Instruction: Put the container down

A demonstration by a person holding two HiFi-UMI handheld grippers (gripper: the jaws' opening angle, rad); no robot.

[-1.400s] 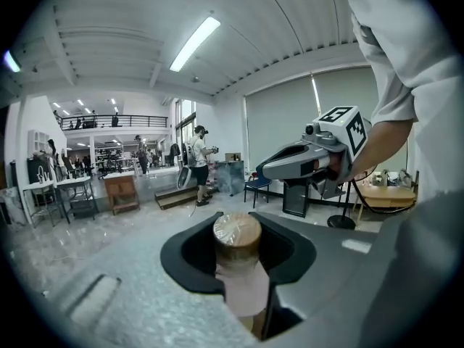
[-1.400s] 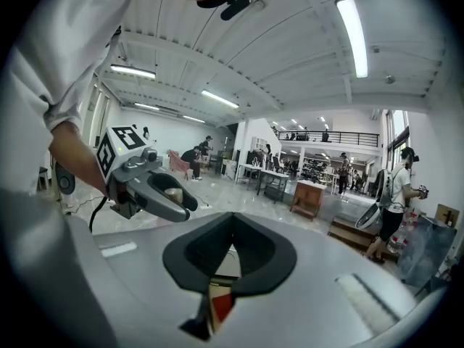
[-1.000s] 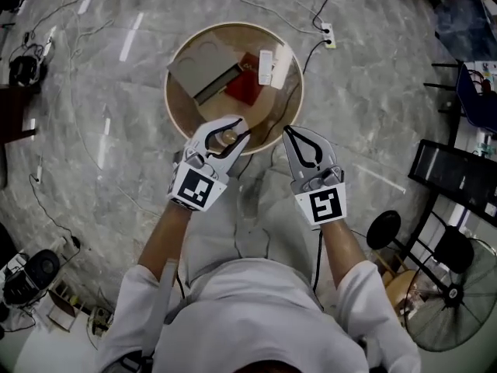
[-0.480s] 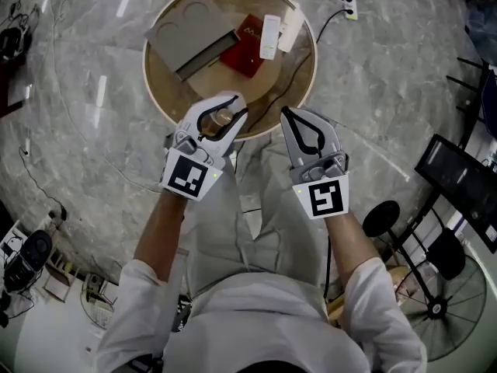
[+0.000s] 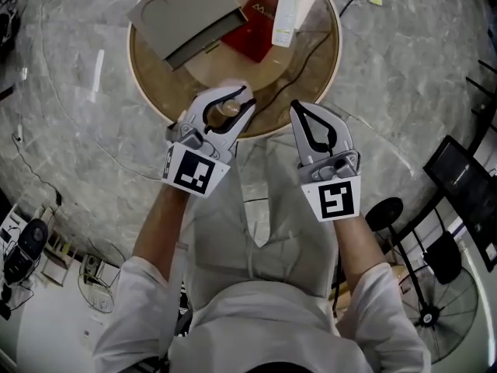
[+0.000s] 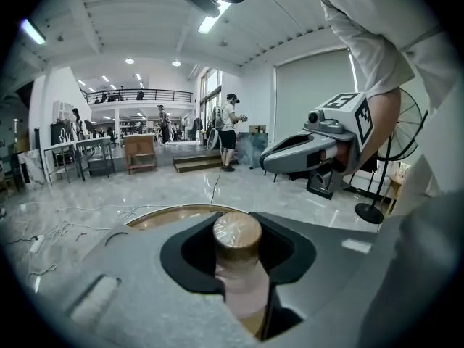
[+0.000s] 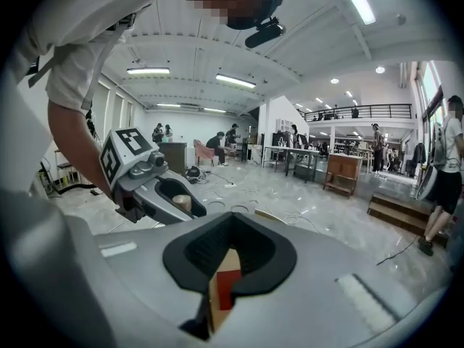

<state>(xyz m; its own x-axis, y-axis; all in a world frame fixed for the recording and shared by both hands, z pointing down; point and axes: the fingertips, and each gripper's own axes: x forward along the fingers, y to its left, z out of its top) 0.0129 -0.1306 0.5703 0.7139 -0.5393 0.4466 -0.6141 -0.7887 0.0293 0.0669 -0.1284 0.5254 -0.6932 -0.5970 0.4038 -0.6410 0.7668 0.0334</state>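
Observation:
In the head view my left gripper (image 5: 237, 99) hovers over the near rim of the round wooden table (image 5: 311, 76). It is shut on a small cylindrical container (image 5: 227, 109) with a tan lid. The left gripper view shows the container (image 6: 235, 241) upright between the jaws, its lid level with their tops. My right gripper (image 5: 298, 107) is beside it to the right, at the table's near rim. It is shut with nothing in it. Through its narrow slit the right gripper view shows only table wood and a bit of red. That view also shows the left gripper (image 7: 156, 191) with the container (image 7: 181, 203).
On the far half of the table lie a grey box (image 5: 182, 18), a red book (image 5: 252, 26) and a white strip-shaped item (image 5: 285, 18). A black cable (image 5: 291, 84) runs across the tabletop. A fan (image 5: 435, 309) and chairs stand on the marble floor at the right.
The table has slid up and grown larger in the head view. Both grippers have stayed at its near rim. The left one has kept its hold on the container throughout.

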